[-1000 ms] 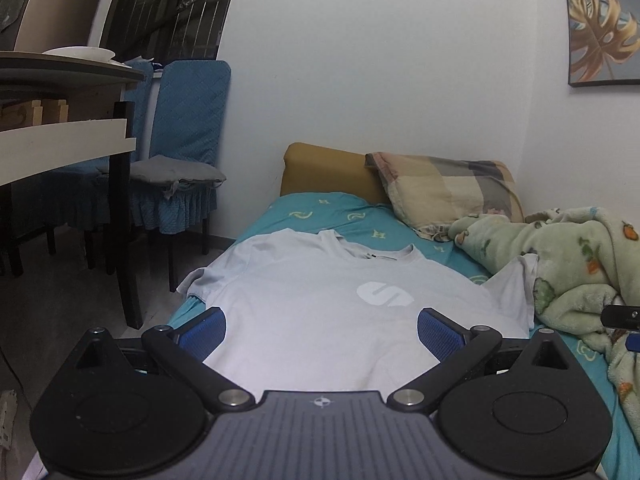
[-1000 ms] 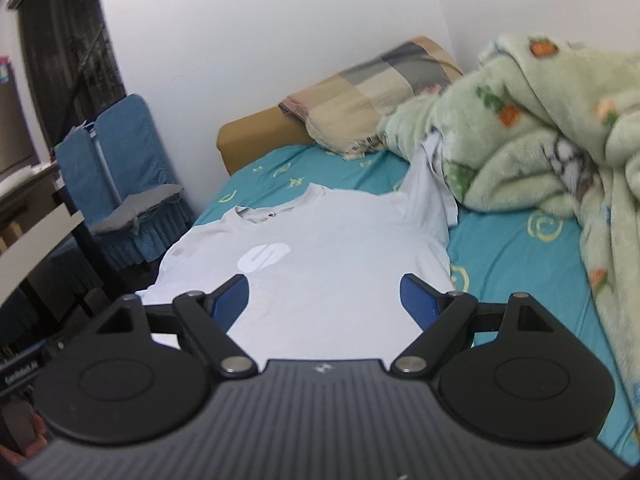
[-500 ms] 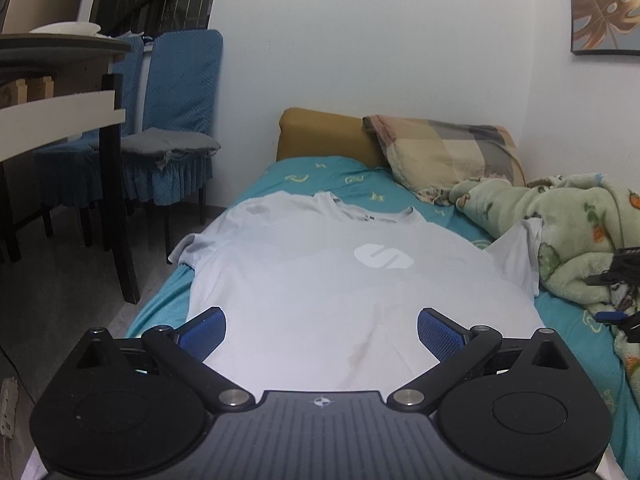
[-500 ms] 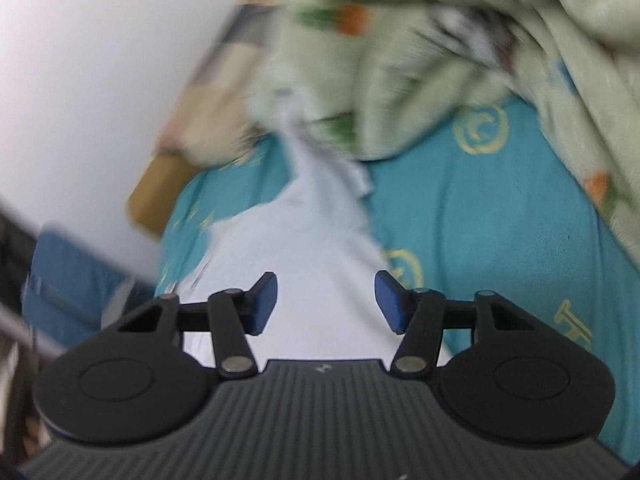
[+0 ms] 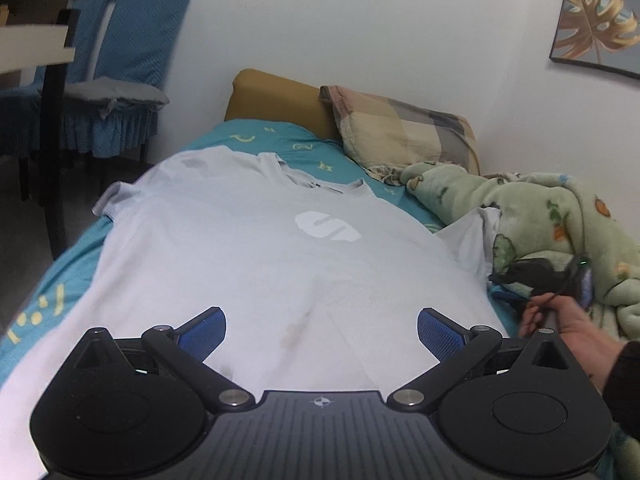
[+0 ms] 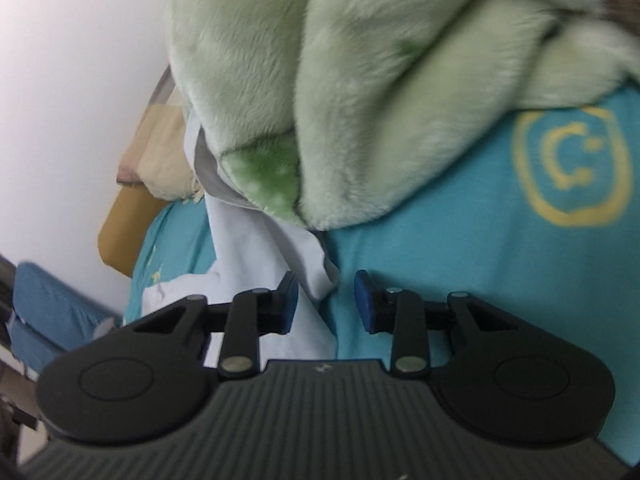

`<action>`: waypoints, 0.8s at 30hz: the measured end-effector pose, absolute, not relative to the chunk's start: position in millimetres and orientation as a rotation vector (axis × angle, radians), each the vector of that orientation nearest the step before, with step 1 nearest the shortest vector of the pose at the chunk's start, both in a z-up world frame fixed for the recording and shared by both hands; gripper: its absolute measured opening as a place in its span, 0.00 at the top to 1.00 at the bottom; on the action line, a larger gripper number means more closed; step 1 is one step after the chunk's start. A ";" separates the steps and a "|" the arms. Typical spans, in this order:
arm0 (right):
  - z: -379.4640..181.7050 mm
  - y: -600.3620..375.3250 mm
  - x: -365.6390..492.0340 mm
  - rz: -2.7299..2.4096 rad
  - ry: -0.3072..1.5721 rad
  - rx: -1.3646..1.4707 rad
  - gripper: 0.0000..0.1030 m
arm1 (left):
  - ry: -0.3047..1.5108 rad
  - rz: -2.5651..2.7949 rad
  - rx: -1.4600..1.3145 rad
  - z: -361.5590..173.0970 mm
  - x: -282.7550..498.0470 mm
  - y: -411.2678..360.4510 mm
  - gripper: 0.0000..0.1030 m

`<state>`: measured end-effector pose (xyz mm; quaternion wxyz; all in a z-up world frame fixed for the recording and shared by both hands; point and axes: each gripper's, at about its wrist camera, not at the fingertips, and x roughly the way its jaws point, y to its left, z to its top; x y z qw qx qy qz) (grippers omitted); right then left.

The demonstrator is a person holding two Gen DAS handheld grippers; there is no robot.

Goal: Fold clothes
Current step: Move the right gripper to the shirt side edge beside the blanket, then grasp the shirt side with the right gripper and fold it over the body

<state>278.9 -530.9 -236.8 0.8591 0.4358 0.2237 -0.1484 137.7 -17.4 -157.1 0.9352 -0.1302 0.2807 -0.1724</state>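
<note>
A white T-shirt [image 5: 260, 256] with a pale logo lies face up and spread flat on the teal bed sheet [image 5: 44, 292]. My left gripper [image 5: 322, 330] is open wide above the shirt's lower hem. The shirt's right sleeve [image 6: 276, 248] runs up under a green blanket [image 6: 360, 92]. My right gripper [image 6: 326, 306] is open, its blue pads either side of the sleeve's lower edge. In the left wrist view the right gripper [image 5: 540, 276] sits at the bed's right side beside that sleeve [image 5: 472, 236].
A green fleece blanket [image 5: 560, 224] is heaped along the bed's right side. A plaid pillow [image 5: 404, 136] and brown headboard [image 5: 276, 96] lie at the far end. A blue-covered chair [image 5: 120, 76] and a table leg [image 5: 52, 152] stand left of the bed.
My right gripper has swung right and down to the sleeve by the blanket, and its jaws have narrowed. My left gripper has moved forward over the shirt's hem.
</note>
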 end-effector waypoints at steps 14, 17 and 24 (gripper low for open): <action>-211.3 -545.8 240.4 -0.430 0.263 0.928 0.95 | 0.558 -0.378 -0.432 -154.4 141.8 0.9 0.00; -201.1 -549.6 224.7 -0.435 0.264 0.908 0.95 | 0.538 -0.375 -0.433 -148.8 137.8 2.5 0.00; -195.7 -555.8 203.7 -0.361 0.366 0.971 0.74 | 0.511 -0.369 -0.413 -139.9 129.1 2.3 0.00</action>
